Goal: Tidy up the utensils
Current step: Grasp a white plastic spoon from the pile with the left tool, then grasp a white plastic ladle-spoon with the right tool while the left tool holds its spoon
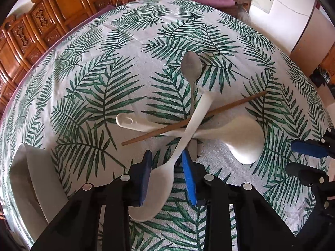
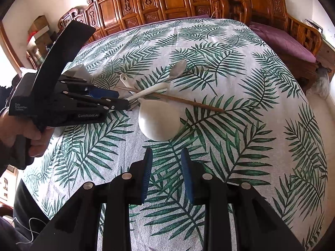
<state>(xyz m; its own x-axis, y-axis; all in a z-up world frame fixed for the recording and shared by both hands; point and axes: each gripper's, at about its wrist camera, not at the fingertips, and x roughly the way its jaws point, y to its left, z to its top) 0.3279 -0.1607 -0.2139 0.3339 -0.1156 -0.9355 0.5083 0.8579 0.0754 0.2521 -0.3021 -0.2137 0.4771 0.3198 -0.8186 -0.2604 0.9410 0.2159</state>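
Note:
Several utensils lie crossed on the leaf-print tablecloth (image 1: 104,67): a grey spoon (image 1: 191,64), a long white spoon (image 1: 201,113), a white rice paddle (image 1: 240,138) and a brown chopstick (image 1: 230,104). My left gripper (image 1: 167,154) points down at the pile. The white spoon's neck lies between its blue pads (image 1: 188,177), against the right one, with a gap on the left. The spoon's bowl runs under the left finger. From the side, the left gripper (image 2: 125,104) covers the white spoon (image 2: 152,90). My right gripper (image 2: 165,156) hovers open over bare cloth, short of the paddle (image 2: 159,121).
A white container (image 1: 35,177) sits at the table's left edge. Carved wooden furniture (image 2: 167,2) lines the far side, with a purple-cushioned bench (image 2: 289,44) to the right. A person's hand (image 2: 21,133) holds the left gripper's grip. The right gripper (image 1: 290,155) shows at the left view's right edge.

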